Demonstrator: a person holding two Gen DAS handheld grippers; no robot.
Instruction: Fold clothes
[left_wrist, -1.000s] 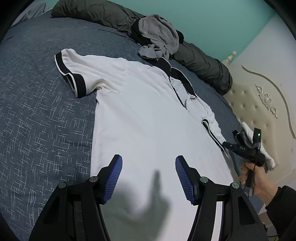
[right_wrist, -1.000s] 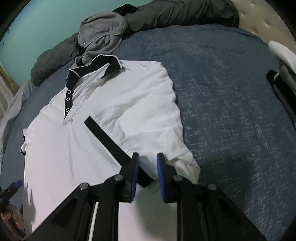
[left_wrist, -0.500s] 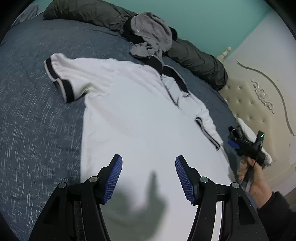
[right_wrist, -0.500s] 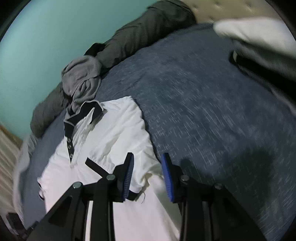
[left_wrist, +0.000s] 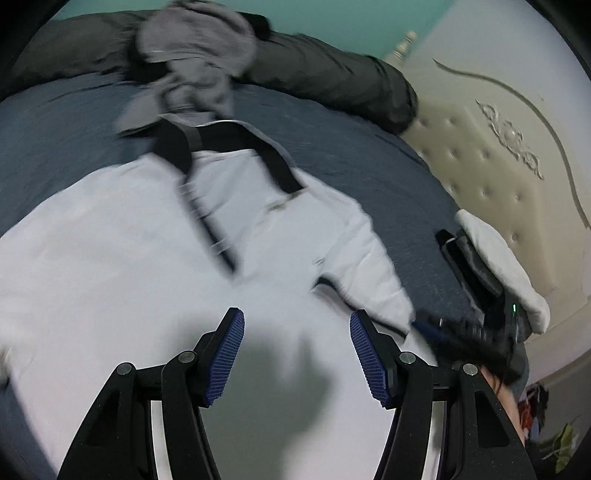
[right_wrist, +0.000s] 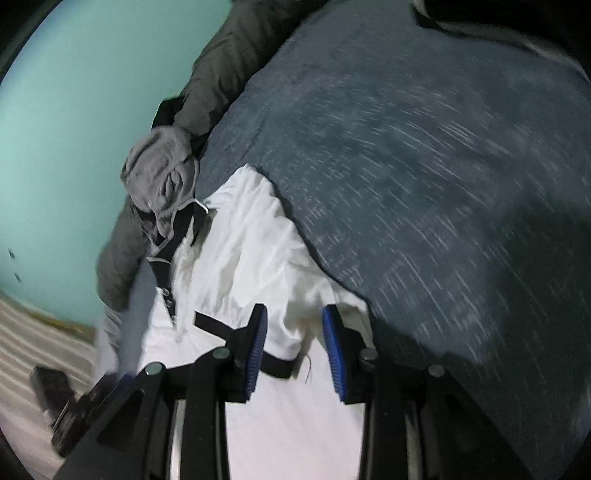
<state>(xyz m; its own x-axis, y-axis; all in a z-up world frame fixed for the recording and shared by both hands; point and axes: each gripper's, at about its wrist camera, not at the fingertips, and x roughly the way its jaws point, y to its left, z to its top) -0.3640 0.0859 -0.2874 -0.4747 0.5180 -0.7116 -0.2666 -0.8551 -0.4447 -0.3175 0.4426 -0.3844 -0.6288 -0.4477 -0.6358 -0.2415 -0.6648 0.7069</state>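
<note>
A white polo shirt (left_wrist: 129, 258) with a black collar (left_wrist: 229, 140) lies face up on the dark blue bed (left_wrist: 388, 177). Its right sleeve (left_wrist: 369, 266) is folded in over the chest. My left gripper (left_wrist: 295, 350) hovers open over the shirt's body, nothing between its pads. In the right wrist view my right gripper (right_wrist: 295, 343) stands open over the folded sleeve (right_wrist: 258, 251). The sleeve's black cuff (right_wrist: 277, 365) lies under the gap and the pads do not press it. The right gripper (left_wrist: 443, 336) shows blurred in the left wrist view.
A crumpled grey garment (left_wrist: 195, 48) sits just beyond the collar, against a dark rolled duvet (left_wrist: 332, 74). A stack of folded clothes (left_wrist: 495, 266) rests by the cream padded headboard (left_wrist: 480, 147). A teal wall (right_wrist: 74, 110) lies behind the bed.
My left gripper has swept across the shirt toward the collar, and the left sleeve has left its view. The right gripper's jaws have widened over the cuff and the wrist has rolled.
</note>
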